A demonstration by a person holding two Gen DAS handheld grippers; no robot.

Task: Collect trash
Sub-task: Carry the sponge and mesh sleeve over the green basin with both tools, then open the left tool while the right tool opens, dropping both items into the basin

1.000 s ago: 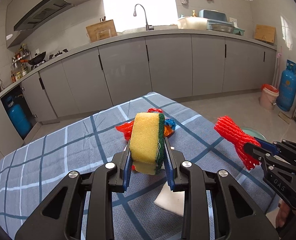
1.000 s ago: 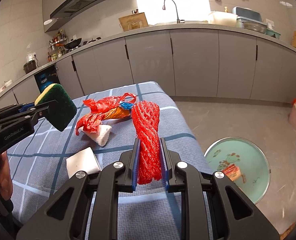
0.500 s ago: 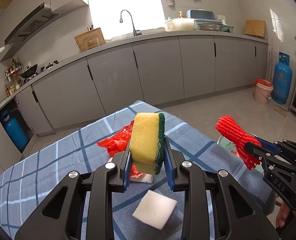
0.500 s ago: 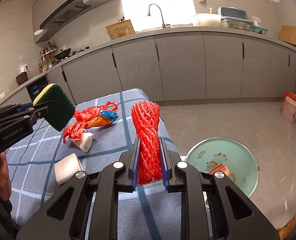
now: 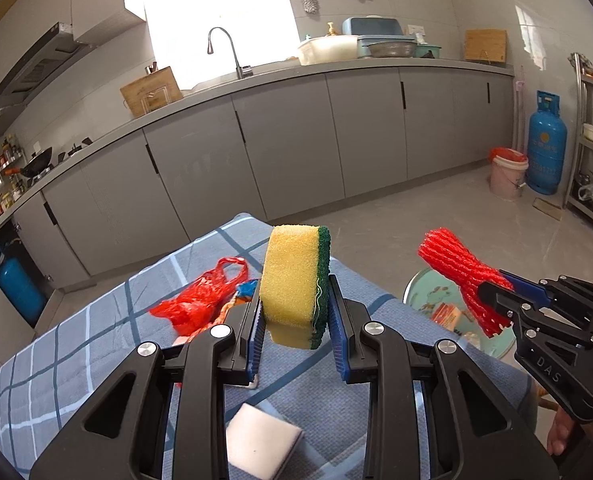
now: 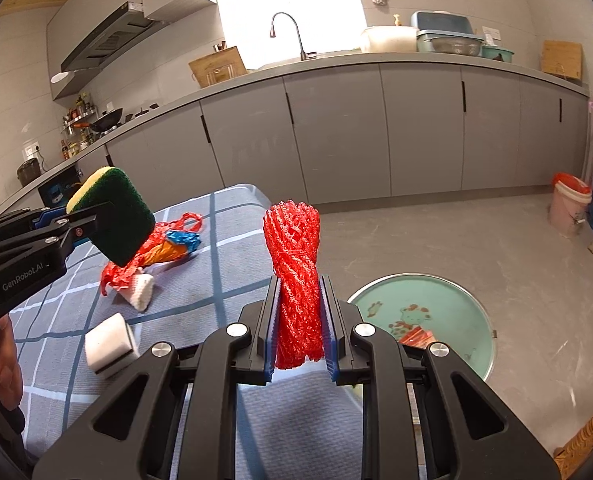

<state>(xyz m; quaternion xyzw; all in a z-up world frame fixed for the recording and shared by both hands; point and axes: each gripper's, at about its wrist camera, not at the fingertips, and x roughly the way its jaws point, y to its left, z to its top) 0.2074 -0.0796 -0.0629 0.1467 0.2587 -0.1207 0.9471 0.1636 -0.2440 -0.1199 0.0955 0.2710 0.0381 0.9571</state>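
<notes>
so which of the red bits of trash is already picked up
The red foam net, clamped upright in the right claw. The other red piece, the crumpled red plastic bag, lies loose on the checked tablecloth, ungripped.

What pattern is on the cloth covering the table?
Blue-grey tablecloth with a dark-blue and white check; clearest in the right wrist view.

table (image 6: 232, 256) – blue plaid cloth | on it – red bag (image 6: 152, 248), white block (image 6: 108, 340)

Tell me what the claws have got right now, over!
Left claw shut on sponge. Right claw shut on red net. Green basin on floor beside table. Nothing in the way.
</notes>
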